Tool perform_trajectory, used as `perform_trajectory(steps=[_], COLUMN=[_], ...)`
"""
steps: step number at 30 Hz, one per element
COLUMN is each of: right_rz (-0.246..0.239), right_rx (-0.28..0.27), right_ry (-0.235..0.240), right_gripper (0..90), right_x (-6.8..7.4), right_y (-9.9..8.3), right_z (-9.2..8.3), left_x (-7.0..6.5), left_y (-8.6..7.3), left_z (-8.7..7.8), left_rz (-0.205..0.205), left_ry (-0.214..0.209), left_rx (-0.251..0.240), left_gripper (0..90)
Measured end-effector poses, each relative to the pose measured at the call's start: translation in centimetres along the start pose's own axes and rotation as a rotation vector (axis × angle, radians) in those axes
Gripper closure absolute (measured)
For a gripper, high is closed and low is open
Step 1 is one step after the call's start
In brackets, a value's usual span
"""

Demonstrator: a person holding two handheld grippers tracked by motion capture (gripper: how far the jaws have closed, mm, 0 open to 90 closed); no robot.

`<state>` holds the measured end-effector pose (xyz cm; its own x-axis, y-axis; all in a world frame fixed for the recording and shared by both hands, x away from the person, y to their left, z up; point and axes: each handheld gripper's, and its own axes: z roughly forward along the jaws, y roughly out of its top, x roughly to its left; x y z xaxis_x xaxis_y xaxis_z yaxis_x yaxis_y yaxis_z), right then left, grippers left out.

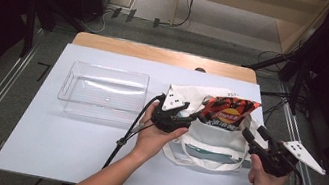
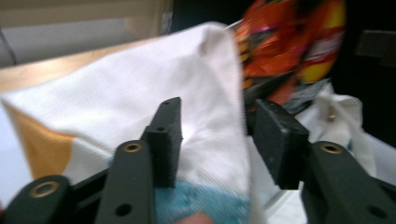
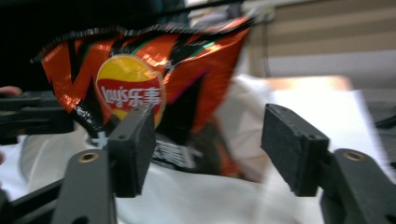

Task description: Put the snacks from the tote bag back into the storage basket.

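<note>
Orange foil crisp bag (image 1: pixel 227 111) stands upright in our white cloth tote (image 1: pixel 211 136), right of centre; left hand-held gripper (image 1: pixel 187 117), spread astride the tote's rim, is nearer; right hand-held gripper (image 1: pixel 254 137) is spread, empty.

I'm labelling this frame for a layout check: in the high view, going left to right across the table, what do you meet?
Clear plastic bin → left gripper at the bag's edge → white tote bag with an orange chip bag sticking out → right gripper.
</note>
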<state>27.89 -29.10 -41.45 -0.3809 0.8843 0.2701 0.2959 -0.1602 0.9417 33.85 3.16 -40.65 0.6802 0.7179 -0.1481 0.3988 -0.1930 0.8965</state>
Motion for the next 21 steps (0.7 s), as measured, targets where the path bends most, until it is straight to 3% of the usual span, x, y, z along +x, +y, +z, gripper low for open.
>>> perform_trajectory(steps=[3,6,7,8,9,10,12,14,18,19,20,21], right_rz=[-0.019,-0.016,-0.004,-0.007,-0.007,-0.022,-0.039,-0.031,-0.046,-0.033,-0.006,-0.006], right_rx=[0.071,0.110,0.123,0.146,0.146,0.157,0.176,0.167,0.143,0.127,0.074,0.074], right_ry=[0.038,0.025,0.032,0.030,0.030,0.020,-0.014,-0.032,-0.043,-0.038,-0.024,-0.024], right_gripper=[31.1,32.4,35.1,49.9,49.9,57.0,73.1,87.1,90.0,90.0,90.0,90.0], right_x=[1.1,1.5,1.5,1.8,1.8,2.0,2.4,2.5,2.7,2.7,2.9,2.9], right_y=[-0.3,-0.5,-0.6,-0.8,-0.8,-1.0,-1.2,-1.1,-1.0,-0.8,-0.3,-0.3], right_z=[1.9,3.6,4.1,4.9,4.9,5.1,5.4,5.4,5.1,4.9,4.4,4.4], left_x=[0.2,0.3,0.2,0.2,0.2,0.3,0.4,0.6,0.2,0.2,0.2,0.2], left_y=[-1.3,-2.2,-2.5,-2.7,-3.0,-3.4,-4.1,-4.7,-5.0,-5.0,-5.0,-5.0], left_z=[0.5,1.4,1.8,2.1,2.5,3.0,3.5,3.7,3.7,3.7,3.7,3.7], left_rz=[-0.001,0.007,0.009,0.020,0.031,0.031,0.028,0.012,0.034,0.039,0.041,0.040], left_ry=[0.037,0.067,0.085,0.103,0.118,0.128,0.139,0.136,0.158,0.161,0.161,0.158], left_rx=[0.058,0.139,0.163,0.188,0.208,0.229,0.236,0.203,0.202,0.199,0.198,0.194], left_gripper=[57.9,61.2,61.7,62.9,62.9,63.2,63.4,63.5,63.4,63.3,63.0,63.0])
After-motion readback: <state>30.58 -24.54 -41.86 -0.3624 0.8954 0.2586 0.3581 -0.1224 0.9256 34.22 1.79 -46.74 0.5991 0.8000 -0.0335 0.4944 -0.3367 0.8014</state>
